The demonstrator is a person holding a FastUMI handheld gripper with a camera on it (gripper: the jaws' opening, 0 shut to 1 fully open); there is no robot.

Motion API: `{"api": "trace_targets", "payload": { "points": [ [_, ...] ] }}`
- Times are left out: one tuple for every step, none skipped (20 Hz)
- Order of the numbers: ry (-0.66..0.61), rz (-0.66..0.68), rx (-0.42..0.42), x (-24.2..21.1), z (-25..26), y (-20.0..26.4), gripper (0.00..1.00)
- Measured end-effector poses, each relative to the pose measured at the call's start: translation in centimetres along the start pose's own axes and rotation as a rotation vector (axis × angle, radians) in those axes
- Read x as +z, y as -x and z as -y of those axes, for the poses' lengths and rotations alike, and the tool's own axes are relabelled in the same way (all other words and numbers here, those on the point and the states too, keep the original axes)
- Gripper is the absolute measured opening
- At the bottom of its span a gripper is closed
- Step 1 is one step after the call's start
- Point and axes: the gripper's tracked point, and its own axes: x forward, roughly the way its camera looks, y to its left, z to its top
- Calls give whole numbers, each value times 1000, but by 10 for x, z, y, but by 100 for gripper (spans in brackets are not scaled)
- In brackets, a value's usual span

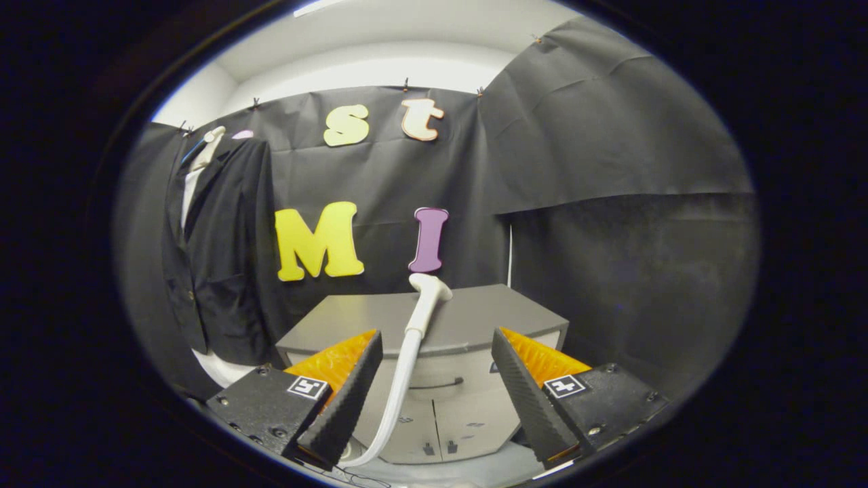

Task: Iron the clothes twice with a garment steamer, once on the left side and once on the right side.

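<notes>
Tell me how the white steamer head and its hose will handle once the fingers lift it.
The steamer head looks like hard plastic, probably rigid. Its hose curves downward, so it will likely flex and drag. The open gripper straddles the hose, which looks smooth and may slip.

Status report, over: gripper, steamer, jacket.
Gripper open, holding nothing. Steamer head between the fingers, resting on cabinet. Jacket hanging beyond, left. Nothing in the way.

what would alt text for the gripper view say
The open claw faces a white steamer head standing on a grey cabinet, its hose running down between the fingers, untouched. A dark jacket hangs on the booth wall beyond the fingers, beside the cabinet.
</notes>
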Motion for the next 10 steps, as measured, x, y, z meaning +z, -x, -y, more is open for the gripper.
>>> {"api": "trace_targets", "payload": {
  "points": [
    [1, -12, 10, 7, -2, -15, 100],
    [5, -28, 20, 11, -5, -32, 100],
    [9, -42, 29, 15, -6, -50, 100],
    [12, -54, 39, 17, -8, -67, 100],
    [14, -70, 48, 20, -12, -85, 100],
    [17, -93, 57, 19, -14, -104, 100],
    [22, -121, 71, 17, -18, -124, 100],
    [26, -150, 85, 12, -23, -142, 100],
    [27, -181, 97, 7, -27, -160, 100],
    [25, -208, 109, 1, -29, -174, 100]
  ]
}}
